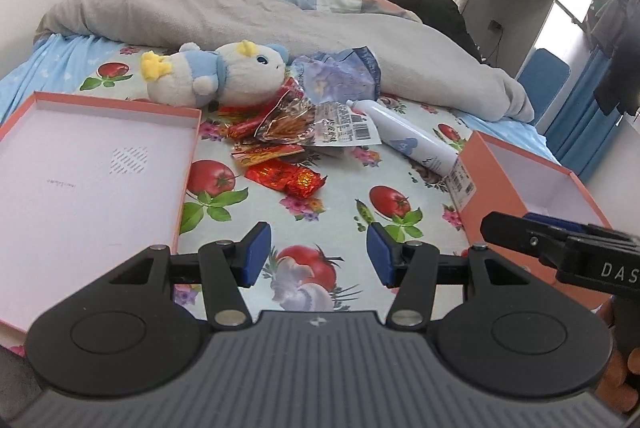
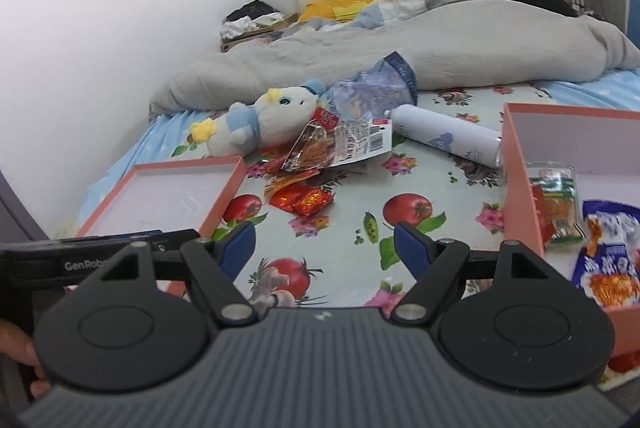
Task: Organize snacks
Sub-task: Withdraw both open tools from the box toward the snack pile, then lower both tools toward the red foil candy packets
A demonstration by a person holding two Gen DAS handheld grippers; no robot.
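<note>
the snacks point(image 1: 280, 144) lie heaped mid-bed on the fruit-print sheet: shiny red wrappers and a clear crinkled packet, beside a plush toy point(image 1: 216, 72). left claw point(image 1: 316, 252) and right claw point(image 2: 324, 248) both hang spread apart, empty. two packets already sit in the orange box point(image 2: 516, 164) at right.

My left tongs point(image 1: 316, 254) are matte black: two round hinge discs flank a ribbed grey housing, and silver rivets pin the angled link arms. Each finger ends in a flat blue pad point(image 1: 253, 254). A small white mark sits at the middle of the ribbed housing. My right tongs point(image 2: 325, 248) are built the same, with blue pads point(image 2: 412, 250) and silver rivets. White lettering runs along the side of each body where the other camera sees it.
</note>
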